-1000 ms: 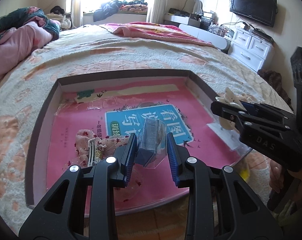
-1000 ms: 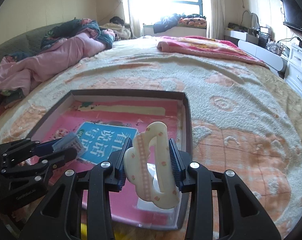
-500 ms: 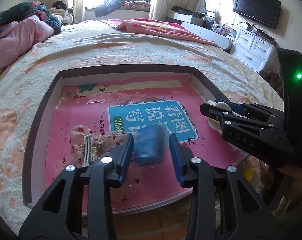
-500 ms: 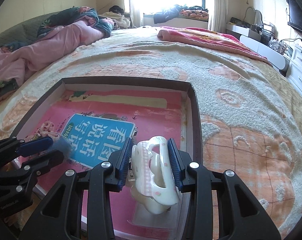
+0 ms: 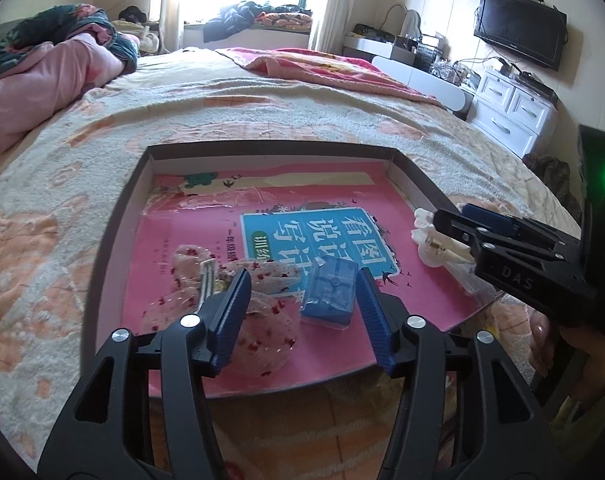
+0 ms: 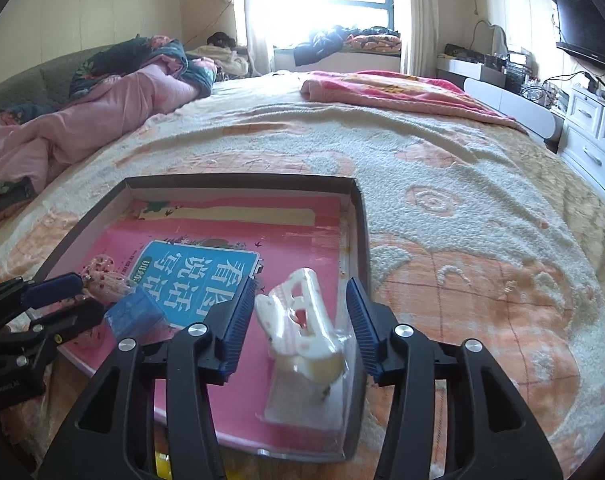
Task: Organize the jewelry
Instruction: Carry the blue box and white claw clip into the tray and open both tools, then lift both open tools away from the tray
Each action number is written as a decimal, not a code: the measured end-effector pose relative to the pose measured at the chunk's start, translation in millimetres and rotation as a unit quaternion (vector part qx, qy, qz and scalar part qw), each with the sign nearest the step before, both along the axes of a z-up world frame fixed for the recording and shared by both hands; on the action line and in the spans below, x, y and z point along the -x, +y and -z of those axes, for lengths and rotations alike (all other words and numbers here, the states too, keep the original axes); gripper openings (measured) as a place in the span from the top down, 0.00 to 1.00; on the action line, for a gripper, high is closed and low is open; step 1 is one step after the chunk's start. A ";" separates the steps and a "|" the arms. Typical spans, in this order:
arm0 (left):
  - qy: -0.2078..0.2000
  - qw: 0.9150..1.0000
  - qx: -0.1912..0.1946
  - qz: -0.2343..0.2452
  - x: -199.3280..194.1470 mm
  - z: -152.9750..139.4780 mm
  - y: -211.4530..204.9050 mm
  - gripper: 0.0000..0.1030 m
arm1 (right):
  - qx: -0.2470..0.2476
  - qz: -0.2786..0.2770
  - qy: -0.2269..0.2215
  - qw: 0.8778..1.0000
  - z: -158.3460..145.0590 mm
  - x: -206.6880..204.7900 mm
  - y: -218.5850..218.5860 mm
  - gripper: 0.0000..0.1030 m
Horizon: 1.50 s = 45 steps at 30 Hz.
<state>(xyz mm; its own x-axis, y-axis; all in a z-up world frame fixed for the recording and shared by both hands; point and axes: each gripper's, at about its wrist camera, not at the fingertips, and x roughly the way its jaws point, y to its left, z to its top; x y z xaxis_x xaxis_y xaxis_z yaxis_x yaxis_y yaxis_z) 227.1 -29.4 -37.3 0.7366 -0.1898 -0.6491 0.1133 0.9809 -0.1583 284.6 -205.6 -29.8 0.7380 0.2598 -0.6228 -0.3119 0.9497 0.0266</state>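
Note:
A dark shallow box [image 5: 262, 146] with a pink book cover [image 5: 330, 352] as its floor lies on the bed. My left gripper [image 5: 300, 312] is open; a small blue box in clear wrap [image 5: 329, 290] lies on the pink floor between its jaws. A pink flowery hair clip with a gold bar [image 5: 210, 280] lies left of it. My right gripper [image 6: 300, 326] is open; a white hair claw clip [image 6: 302, 328] rests between its jaws on a clear packet [image 6: 302, 404] at the box's right side. The claw also shows in the left wrist view [image 5: 434, 240].
The box sits on a beige and orange fleece blanket [image 6: 442, 200]. A pink quilt [image 6: 82, 128] is heaped at far left, a red blanket [image 6: 382, 88] at the far end. White drawers [image 5: 510, 112] and a wall TV [image 5: 520, 20] stand to the right.
Both grippers lowered their items into the box and opened. The blue box and the white claw clip now lie free on the pink floor.

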 end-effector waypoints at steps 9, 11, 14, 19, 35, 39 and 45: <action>-0.017 1.000 0.002 -0.012 17.4 -14.3 9.2 0.42 | -0.016 0.018 -0.022 0.999 -15.3 30.3 -14.0 0.33; -0.021 1.000 0.002 -0.015 22.0 -17.6 10.0 0.40 | -0.023 0.021 -0.028 0.999 -20.2 37.7 -16.4 0.30; -0.026 1.000 0.004 -0.017 30.3 -21.3 12.1 0.36 | -0.025 0.022 -0.035 0.999 -25.8 47.9 -17.1 0.27; -0.032 0.999 0.001 -0.019 42.8 -23.2 14.9 0.29 | -0.029 0.018 -0.045 0.998 -35.1 68.6 -15.5 0.22; -0.048 0.997 0.014 -0.055 79.3 -26.5 47.9 0.11 | -0.024 -0.003 -0.062 0.998 -35.5 121.9 4.5 0.15; -0.062 0.996 0.020 -0.066 89.4 -29.2 57.5 0.11 | -0.022 -0.010 -0.069 0.997 -33.2 132.2 10.3 0.14; -0.066 0.995 0.016 -0.077 98.5 -30.2 69.4 0.11 | -0.018 -0.028 -0.073 0.997 -29.7 143.1 22.6 0.12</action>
<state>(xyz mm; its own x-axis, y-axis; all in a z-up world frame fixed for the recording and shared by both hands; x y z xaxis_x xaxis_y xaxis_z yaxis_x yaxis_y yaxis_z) 128.7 40.0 -7.1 0.8368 -0.0871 -0.5405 -0.0167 0.9827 -0.1842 141.5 -183.0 -0.1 0.8032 0.3244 -0.4996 -0.3682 0.9297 0.0118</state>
